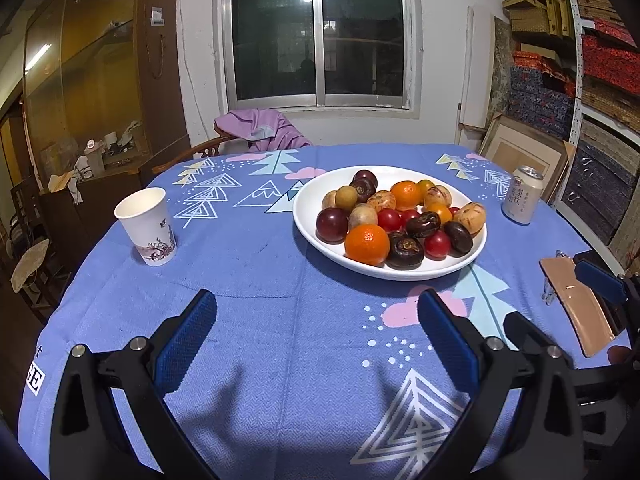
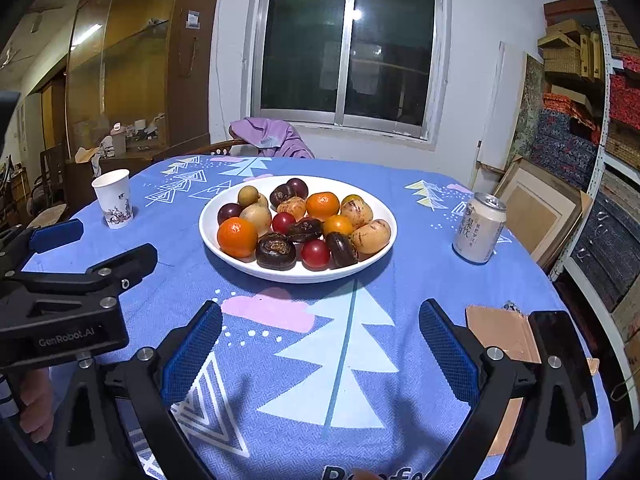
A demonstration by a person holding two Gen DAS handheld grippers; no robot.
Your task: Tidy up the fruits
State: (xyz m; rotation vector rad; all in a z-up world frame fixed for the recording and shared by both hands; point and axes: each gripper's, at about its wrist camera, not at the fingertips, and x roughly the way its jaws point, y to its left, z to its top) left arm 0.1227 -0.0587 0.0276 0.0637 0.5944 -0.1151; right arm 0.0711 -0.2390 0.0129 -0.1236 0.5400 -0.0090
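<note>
1. A wide white ceramic plate [image 1: 390, 270] sits right of centre in the left wrist view, heaped with mixed fruits [image 1: 400, 216]: oranges, red and dark plums, tan and dark brown pieces.
2. Both grippers hover low over the blue patterned tablecloth [image 1: 260, 280], short of the plate: the left gripper [image 1: 316, 320] spread wide and empty, the right gripper [image 2: 320, 326] likewise.
3. A floral paper cup [image 1: 147, 226] stands at left.
4. A pale drink can [image 1: 524, 195] stands at right.
</note>
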